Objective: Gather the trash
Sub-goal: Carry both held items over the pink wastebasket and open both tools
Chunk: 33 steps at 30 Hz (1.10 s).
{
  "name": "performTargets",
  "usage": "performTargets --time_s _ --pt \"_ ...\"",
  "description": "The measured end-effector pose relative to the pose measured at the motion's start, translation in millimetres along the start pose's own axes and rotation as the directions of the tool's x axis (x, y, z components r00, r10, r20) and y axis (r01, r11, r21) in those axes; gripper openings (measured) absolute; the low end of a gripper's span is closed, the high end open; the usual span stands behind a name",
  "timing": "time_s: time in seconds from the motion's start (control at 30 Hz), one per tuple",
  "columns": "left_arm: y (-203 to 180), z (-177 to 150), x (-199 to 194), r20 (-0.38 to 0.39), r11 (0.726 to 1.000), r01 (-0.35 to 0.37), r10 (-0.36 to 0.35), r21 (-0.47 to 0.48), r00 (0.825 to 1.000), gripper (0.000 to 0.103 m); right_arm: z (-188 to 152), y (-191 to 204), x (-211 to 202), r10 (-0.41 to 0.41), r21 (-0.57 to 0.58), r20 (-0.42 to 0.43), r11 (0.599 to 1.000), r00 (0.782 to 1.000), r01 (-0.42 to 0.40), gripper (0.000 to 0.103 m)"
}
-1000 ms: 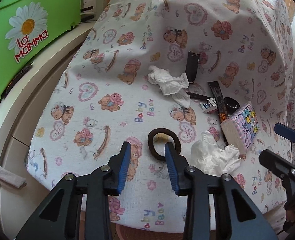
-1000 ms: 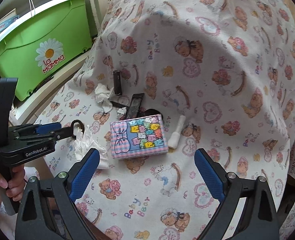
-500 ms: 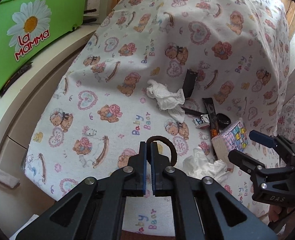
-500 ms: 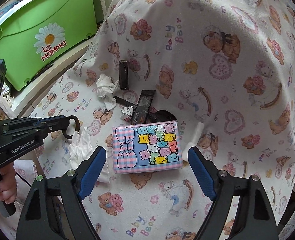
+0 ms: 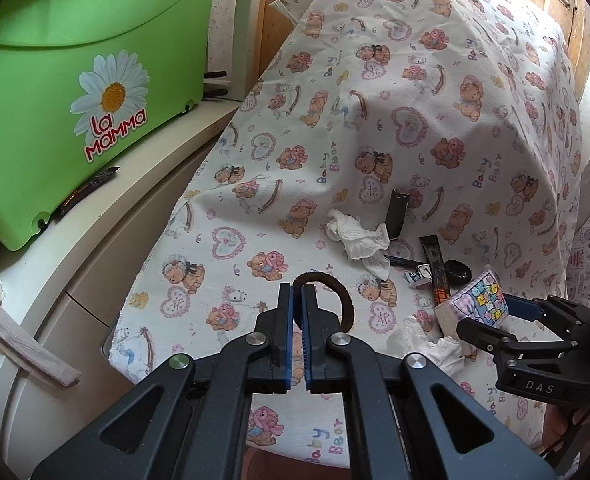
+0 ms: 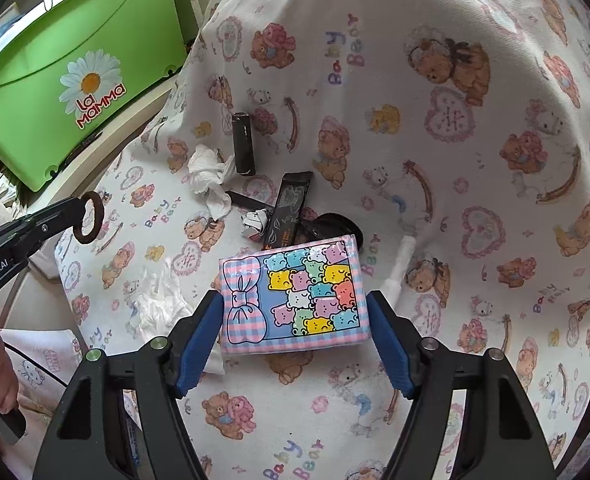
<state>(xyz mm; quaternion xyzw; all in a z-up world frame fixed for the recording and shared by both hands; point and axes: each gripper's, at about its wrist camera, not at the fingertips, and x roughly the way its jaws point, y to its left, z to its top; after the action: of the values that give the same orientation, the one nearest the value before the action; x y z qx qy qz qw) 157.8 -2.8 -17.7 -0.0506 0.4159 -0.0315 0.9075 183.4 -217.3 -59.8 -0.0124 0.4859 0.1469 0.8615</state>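
My left gripper (image 5: pixel 297 294) is shut on a brown hair tie (image 5: pixel 337 292) and holds it lifted above the bear-print cloth (image 5: pixel 415 80); it also shows in the right wrist view (image 6: pixel 91 218). My right gripper (image 6: pixel 295 312) is open, its pads either side of a pastel tissue pack (image 6: pixel 295 292), touching or nearly so. Crumpled white tissues (image 5: pixel 359 236) (image 6: pixel 211 176), a second tissue (image 6: pixel 155 300), black sachets (image 6: pixel 287 208) and a black tube (image 6: pixel 243 144) lie on the cloth.
A green "La Mamma" bin (image 5: pixel 75 92) stands on a cream shelf (image 5: pixel 107 240) to the left. A small white tube (image 6: pixel 399 268) and a black round lid (image 5: pixel 457 272) lie by the pack. The cloth drapes over a raised hump behind.
My left gripper shut on the hair tie and lifted it off the cloth. My right gripper moved forward and narrowed around the tissue pack.
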Motion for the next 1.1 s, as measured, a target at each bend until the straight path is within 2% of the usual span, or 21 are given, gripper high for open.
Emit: performTargets --time_s 0.17,0.33,0.53,0.7,0.83,1.1 --pt "3.5 -2.1 -3.1 0.016 1.0 -0.018 0.018 0.008 1.0 0.003 -3.5 -4.7 -12.9 -0.038 0.009 0.043 0.999 0.998 0.038 0.071" --pt "4.6 -3.7 -11.6 0.035 1.0 -0.014 0.013 0.015 0.999 0.003 -3.7 -24.4 -30.8 -0.037 0.099 0.102 0.995 0.994 0.027 0.071" --pt "2.7 -12.6 -21.0 0.043 1.0 -0.007 0.006 0.028 0.999 0.003 -7.4 -29.0 -51.4 -0.079 0.12 0.181 0.991 0.98 0.058 0.071" --pt "1.0 -19.2 -25.8 0.042 1.0 -0.005 0.004 0.031 0.999 0.003 -15.9 -24.5 -56.2 -0.1 0.117 0.193 0.99 0.976 0.079 0.071" --pt "-3.6 -22.2 -38.7 0.071 0.999 0.001 -0.004 0.047 0.997 0.003 -24.9 -20.5 -61.8 -0.107 0.122 0.199 0.989 0.974 0.084 0.071" --pt "-3.2 -39.9 -74.3 0.09 0.999 0.004 -0.009 0.053 0.996 0.003 -49.9 0.5 -95.7 -0.094 0.119 0.268 0.991 0.959 0.064 0.071"
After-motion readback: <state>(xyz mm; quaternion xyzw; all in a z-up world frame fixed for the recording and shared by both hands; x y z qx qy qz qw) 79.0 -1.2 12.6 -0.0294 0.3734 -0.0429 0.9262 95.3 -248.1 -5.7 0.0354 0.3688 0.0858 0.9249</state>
